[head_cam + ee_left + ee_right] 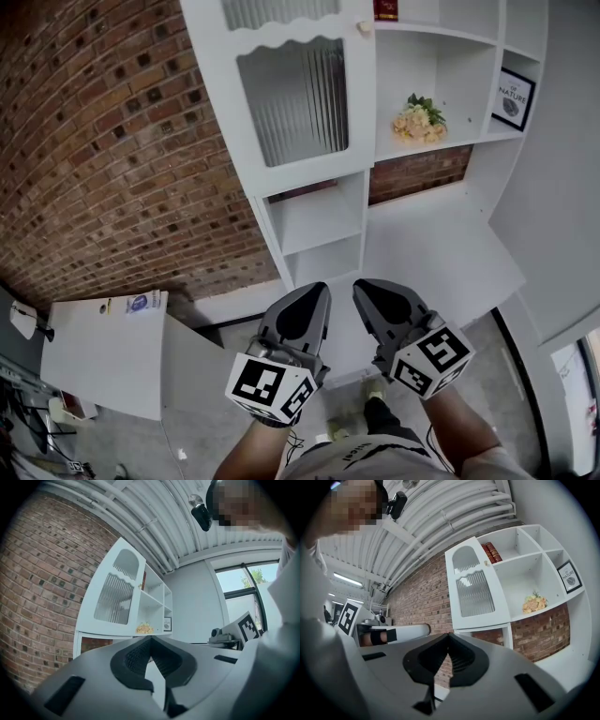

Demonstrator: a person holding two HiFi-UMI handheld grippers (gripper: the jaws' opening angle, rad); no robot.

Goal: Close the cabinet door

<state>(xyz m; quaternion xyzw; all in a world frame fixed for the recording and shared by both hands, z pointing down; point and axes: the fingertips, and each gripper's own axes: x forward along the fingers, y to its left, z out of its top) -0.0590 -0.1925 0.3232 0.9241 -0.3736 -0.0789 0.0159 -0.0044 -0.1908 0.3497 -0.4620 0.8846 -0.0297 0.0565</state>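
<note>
The white cabinet door (298, 89) with a ribbed glass pane covers the cabinet's left upper compartment and lies flat against the front; its small knob (364, 26) is at the right edge. The same door (476, 592) shows in the right gripper view, and the door (115, 599) also appears in the left gripper view. My left gripper (319, 287) and right gripper (361, 285) are held side by side low in front of the person, well short of the cabinet. Both are shut with nothing between the jaws, as the left gripper (150, 640) and right gripper (448, 636) show in their own views.
Open shelves to the door's right hold a flower bunch (420, 119), a framed print (513, 98) and red books (385, 9). A white counter (441, 253) runs below. A brick wall (103, 159) is at the left, with a white table (103, 352) beneath it.
</note>
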